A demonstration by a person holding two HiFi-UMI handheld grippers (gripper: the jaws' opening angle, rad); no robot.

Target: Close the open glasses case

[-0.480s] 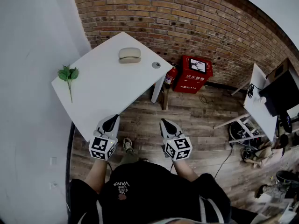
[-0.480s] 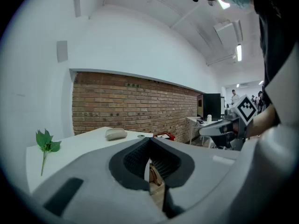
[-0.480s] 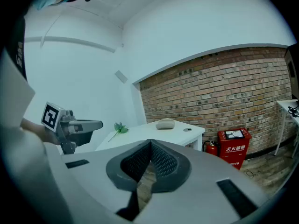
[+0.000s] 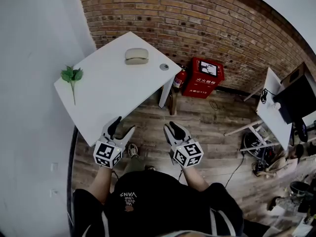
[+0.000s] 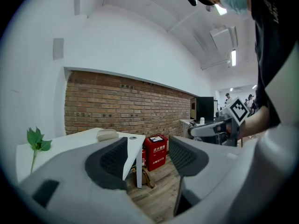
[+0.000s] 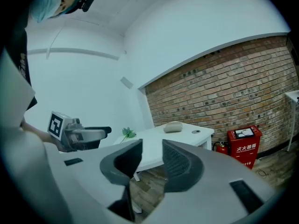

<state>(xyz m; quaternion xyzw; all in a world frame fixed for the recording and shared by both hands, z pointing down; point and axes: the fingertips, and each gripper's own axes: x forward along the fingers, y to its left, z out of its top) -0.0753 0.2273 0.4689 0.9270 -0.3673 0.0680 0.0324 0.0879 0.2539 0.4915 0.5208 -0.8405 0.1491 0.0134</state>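
the glasses case [image 4: 137,56], a beige rounded shell, lies near the far edge of the white surface [image 4: 106,95]. it is judged light, rigid and smooth, best pressed down from above. the left hand-held gripper [image 4: 124,124] is held half open, the right hand-held gripper [image 4: 172,128] narrowly parted, both empty.

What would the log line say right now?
stage: before reach | left gripper: open, empty | right gripper: open, empty | glasses case: on table, untouched
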